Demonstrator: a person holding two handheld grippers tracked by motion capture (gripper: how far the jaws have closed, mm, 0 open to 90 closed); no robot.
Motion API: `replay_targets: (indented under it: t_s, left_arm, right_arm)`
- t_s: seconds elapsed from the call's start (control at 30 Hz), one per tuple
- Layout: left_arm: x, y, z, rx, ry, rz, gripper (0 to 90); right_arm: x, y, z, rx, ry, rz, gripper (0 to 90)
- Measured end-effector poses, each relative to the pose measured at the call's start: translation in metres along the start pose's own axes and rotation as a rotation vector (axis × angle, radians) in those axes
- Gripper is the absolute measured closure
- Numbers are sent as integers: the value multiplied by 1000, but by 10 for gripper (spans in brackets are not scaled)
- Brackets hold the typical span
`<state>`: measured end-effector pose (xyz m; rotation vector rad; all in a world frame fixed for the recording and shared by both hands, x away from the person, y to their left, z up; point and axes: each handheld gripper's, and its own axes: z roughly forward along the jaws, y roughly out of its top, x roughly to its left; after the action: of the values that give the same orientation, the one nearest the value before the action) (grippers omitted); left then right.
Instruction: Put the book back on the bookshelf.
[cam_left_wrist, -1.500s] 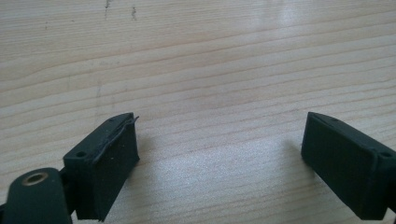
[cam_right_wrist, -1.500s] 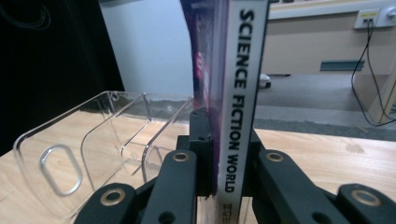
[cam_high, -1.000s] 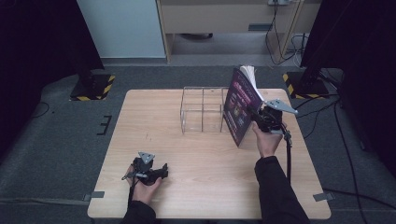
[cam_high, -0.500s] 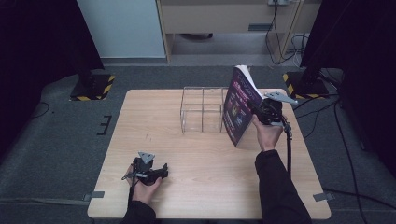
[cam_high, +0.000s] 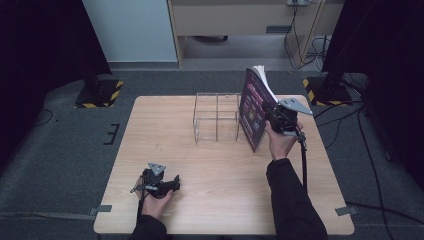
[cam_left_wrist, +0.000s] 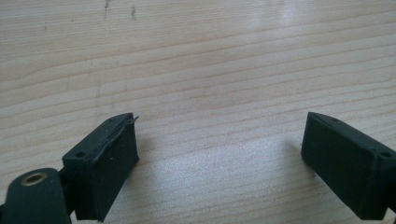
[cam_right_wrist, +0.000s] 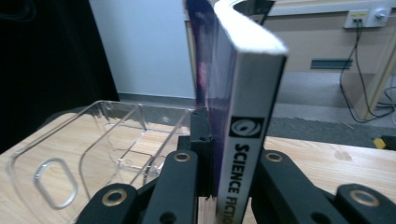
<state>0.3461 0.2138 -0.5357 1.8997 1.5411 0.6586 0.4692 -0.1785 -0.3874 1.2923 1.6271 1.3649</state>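
Observation:
A purple-covered book (cam_high: 254, 108) stands upright at the right side of the table, its white spine (cam_right_wrist: 245, 140) reading "SCIENCE FICTION". My right gripper (cam_high: 278, 120) is shut on the book; the jaws have just finished closing on it and clamp both sides of its spine (cam_right_wrist: 229, 186). Just left of the book sits a clear plastic organiser (cam_high: 216, 117) with open compartments (cam_right_wrist: 93, 149). My left gripper (cam_high: 159, 184) rests near the table's front left edge, held in a hand. Its black fingers (cam_left_wrist: 109, 158) stand wide apart over bare wood, nothing between them.
The wooden table (cam_high: 200, 165) has free room across its middle and front. Behind it are a cabinet (cam_high: 240, 20), cables (cam_high: 305, 45) and black stands with yellow-striped feet (cam_high: 97, 95). The right gripper's cable (cam_high: 303, 160) trails along the forearm.
The book has been shifted slightly left toward the organiser and stands a little straighter. The left hand has stayed still.

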Motion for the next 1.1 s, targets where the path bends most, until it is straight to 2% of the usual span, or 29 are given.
replay_targets:
  t_s: [0.07,0.3,0.4,0.53,0.8,1.1]
  left_arm:
    - [0,0,0,0,0,0,97]
    - [0,0,0,0,0,0,97]
    - [0,0,0,0,0,0,97]
    - [0,0,0,0,0,0,97]
    - [0,0,0,0,0,0,97]
    - [0,0,0,0,0,0,97]
  right_arm:
    - [0,-2,2,7,-16,-13,829]
    - [-2,-5,0,15,-18,-24,820]
    - [-2,-4,-1,29,-28,-45,799]
    - [-4,-4,-4,35,-15,-35,777]
    - [-7,-3,-5,43,10,-31,825]
    - [-3,-5,-6,16,-6,-57,827]
